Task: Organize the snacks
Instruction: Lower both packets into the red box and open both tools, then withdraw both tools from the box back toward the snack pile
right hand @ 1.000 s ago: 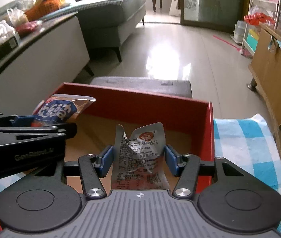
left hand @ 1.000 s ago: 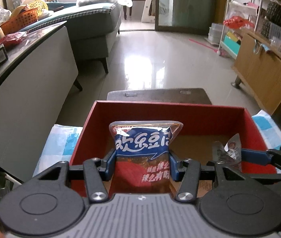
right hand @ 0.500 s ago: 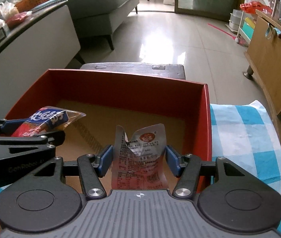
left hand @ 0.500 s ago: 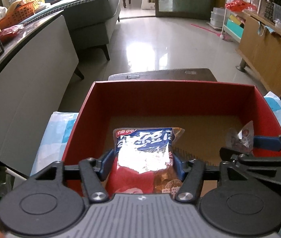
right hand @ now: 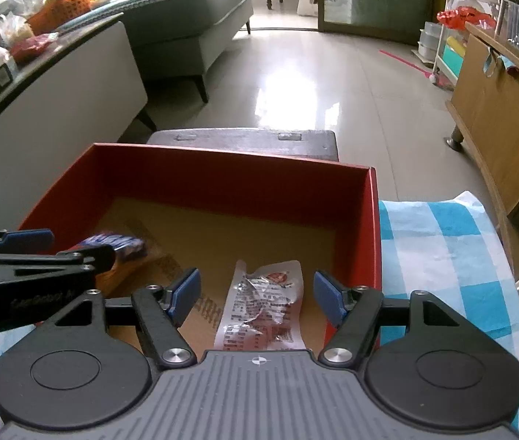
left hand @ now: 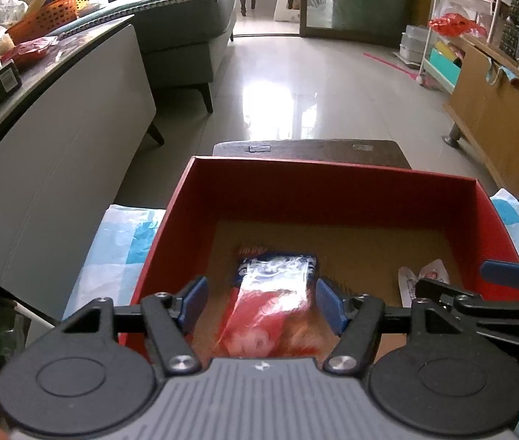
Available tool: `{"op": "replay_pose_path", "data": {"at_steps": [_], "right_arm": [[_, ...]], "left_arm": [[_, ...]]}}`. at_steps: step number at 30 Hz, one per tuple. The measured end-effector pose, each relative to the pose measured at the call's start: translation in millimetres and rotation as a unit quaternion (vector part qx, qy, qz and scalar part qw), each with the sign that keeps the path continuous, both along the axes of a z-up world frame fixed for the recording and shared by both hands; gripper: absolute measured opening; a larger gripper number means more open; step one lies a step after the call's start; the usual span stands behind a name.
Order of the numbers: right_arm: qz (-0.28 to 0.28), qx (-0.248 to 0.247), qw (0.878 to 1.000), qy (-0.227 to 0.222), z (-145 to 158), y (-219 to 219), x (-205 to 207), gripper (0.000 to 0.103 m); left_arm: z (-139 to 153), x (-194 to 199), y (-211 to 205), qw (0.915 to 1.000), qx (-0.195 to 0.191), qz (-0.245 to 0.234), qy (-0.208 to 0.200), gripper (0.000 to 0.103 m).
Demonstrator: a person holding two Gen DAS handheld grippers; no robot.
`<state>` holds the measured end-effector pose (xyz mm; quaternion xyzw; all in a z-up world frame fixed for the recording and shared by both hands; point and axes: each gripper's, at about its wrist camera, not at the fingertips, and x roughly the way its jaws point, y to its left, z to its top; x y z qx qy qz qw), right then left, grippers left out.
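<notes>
A red box (left hand: 332, 187) with a brown floor stands on the checked cloth; it also shows in the right wrist view (right hand: 223, 168). A red and blue snack bag (left hand: 274, 300) lies blurred in the box between the spread fingers of my open left gripper (left hand: 261, 302). It also shows in the right wrist view (right hand: 120, 245). A clear crinkled snack packet (right hand: 263, 304) lies in the box between the spread fingers of my open right gripper (right hand: 257, 295). The packet also shows in the left wrist view (left hand: 420, 280).
A blue and white checked cloth (right hand: 442, 242) covers the table. A dark stool (left hand: 310, 148) stands just beyond the box. A grey counter (left hand: 50, 146) runs along the left, a sofa (left hand: 186, 36) behind it, a wooden cabinet (left hand: 497, 110) on the right.
Both grippers opened and let go of their snacks. The red and blue bag and the clear packet dropped onto the box floor. Both grippers lowered toward the box.
</notes>
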<state>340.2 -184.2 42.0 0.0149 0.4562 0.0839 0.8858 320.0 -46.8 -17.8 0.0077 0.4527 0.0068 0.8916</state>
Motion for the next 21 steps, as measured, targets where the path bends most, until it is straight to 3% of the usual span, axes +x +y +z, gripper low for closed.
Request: {"op": "replay_pose_path", "data": {"at_steps": [8, 21], "right_arm": [[0.005, 0.0, 1.0, -0.006, 6.0, 0.1, -7.1, 0.076], [-0.006, 0.004, 1.0, -0.026, 35.5, -4.1, -42.8, 0.08]], "left_arm": [[4.6, -5.6, -0.8, 1.0, 0.0, -0.002, 0.002, 0.06], [39.5, -50.8, -2.7, 0.9991, 0.007, -0.016, -0.037, 0.062]]}}
